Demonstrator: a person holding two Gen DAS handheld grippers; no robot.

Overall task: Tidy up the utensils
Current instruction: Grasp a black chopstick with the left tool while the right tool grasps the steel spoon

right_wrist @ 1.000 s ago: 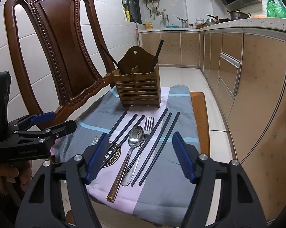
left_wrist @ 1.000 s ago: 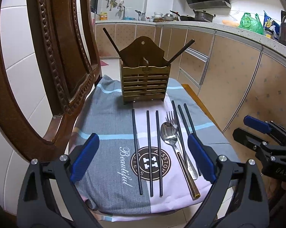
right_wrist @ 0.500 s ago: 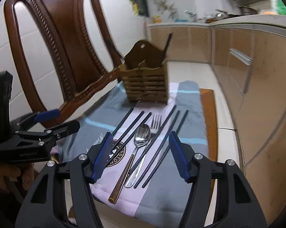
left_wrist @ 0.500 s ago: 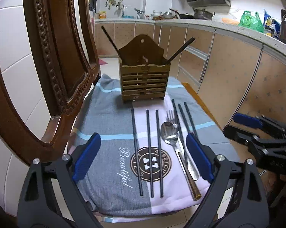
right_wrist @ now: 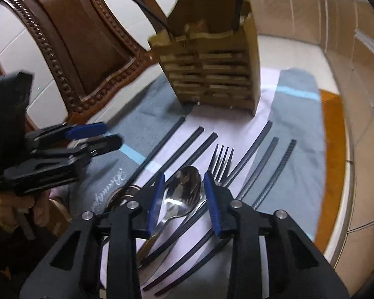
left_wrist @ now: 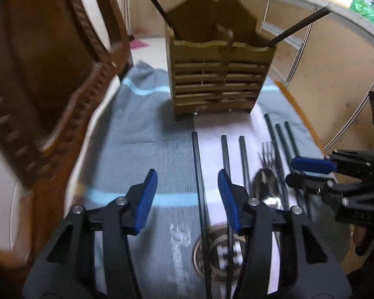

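Note:
A wooden slatted utensil holder (left_wrist: 218, 74) stands at the back of a cloth-covered chair seat, with two black chopsticks in it; it also shows in the right wrist view (right_wrist: 211, 72). Several black chopsticks, a steel spoon (right_wrist: 184, 194) and a fork (right_wrist: 220, 159) lie side by side on the cloth. My left gripper (left_wrist: 188, 200) is open, low over the leftmost chopstick (left_wrist: 198, 174), which runs between its fingers. My right gripper (right_wrist: 183, 203) is open, its fingers on either side of the spoon bowl. The spoon (left_wrist: 266, 190) also shows in the left wrist view.
A carved wooden chair back (right_wrist: 70, 57) rises at the left. The grey and pink cloth (left_wrist: 147, 134) covers the seat. Kitchen cabinets (left_wrist: 336, 79) run along the right. Each gripper appears in the other's view, the right one (left_wrist: 311, 172) close beside the left.
Both grippers have moved forward and down toward the utensils and their jaws have narrowed. The left now straddles the leftmost chopstick and the right straddles the spoon.

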